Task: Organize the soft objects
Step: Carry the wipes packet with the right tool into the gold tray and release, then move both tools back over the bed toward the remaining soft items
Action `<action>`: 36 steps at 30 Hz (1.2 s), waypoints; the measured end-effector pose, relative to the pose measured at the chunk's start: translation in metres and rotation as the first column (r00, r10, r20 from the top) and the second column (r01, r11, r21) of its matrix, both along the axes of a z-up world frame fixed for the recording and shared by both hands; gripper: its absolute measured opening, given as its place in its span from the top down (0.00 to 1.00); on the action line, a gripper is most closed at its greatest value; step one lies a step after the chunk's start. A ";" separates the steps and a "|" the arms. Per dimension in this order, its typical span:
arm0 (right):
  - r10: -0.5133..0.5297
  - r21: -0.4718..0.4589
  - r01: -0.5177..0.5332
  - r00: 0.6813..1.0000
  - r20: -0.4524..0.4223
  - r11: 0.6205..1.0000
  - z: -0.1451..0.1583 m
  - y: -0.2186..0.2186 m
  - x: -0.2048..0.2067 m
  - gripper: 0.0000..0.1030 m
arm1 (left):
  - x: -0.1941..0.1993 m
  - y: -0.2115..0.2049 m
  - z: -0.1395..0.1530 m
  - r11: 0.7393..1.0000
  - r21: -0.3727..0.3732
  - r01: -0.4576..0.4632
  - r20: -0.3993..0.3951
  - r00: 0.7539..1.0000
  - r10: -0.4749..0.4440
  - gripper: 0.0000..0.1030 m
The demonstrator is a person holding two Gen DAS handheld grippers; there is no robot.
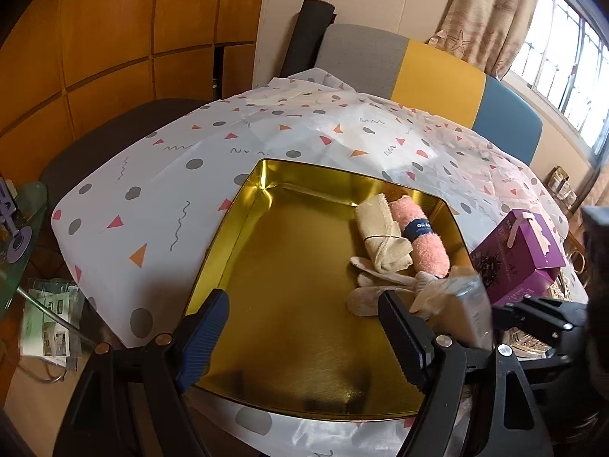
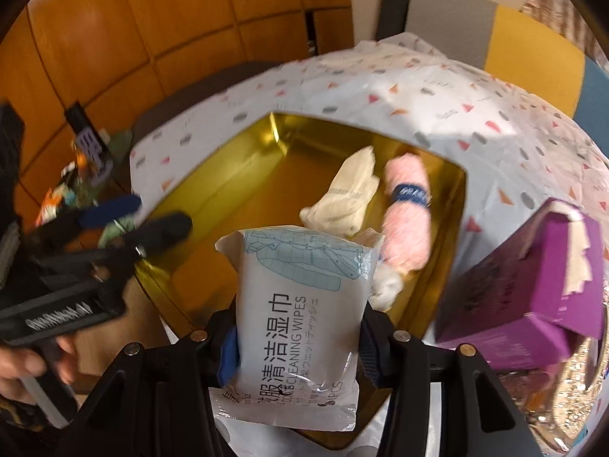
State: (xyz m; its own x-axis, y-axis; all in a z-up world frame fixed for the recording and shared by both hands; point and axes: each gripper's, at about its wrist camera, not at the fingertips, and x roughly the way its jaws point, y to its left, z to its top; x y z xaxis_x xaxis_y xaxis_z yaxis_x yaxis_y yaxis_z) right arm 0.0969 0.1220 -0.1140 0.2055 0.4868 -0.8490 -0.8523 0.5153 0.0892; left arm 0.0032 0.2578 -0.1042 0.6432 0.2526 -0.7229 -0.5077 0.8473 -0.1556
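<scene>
One wipes pack (image 2: 300,327), two rolled towels (image 1: 426,240).

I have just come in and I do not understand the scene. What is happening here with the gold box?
A person is sorting soft things into a shallow gold metal tin on a patterned tablecloth. The right hand-held gripper is shut on a white pack of cleaning wipes, held over the tin. The left hand-held gripper is open and holds nothing. A rolled pink towel, a cream cloth bundle and white socks already lie inside.
</scene>
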 end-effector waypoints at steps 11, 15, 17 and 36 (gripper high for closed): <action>-0.054 -0.017 0.053 0.998 -0.023 0.998 -0.017 -0.006 0.008 0.30 | -0.001 -0.003 -0.001 1.000 -0.001 0.007 0.006 1.000 -0.007 0.21; -0.062 0.009 0.062 0.998 -0.009 0.998 -0.006 -0.013 0.005 0.30 | -0.001 -0.007 0.000 1.000 0.010 0.014 0.006 1.000 -0.014 0.21; -0.073 0.017 0.073 0.997 -0.001 0.997 -0.003 -0.017 0.002 0.30 | -0.001 -0.010 0.002 1.000 0.019 0.019 0.009 1.000 -0.019 0.21; -0.203 0.110 0.191 0.973 0.112 0.975 0.034 -0.090 -0.008 0.30 | 0.002 -0.045 0.014 0.990 0.087 0.109 0.021 0.994 -0.111 0.17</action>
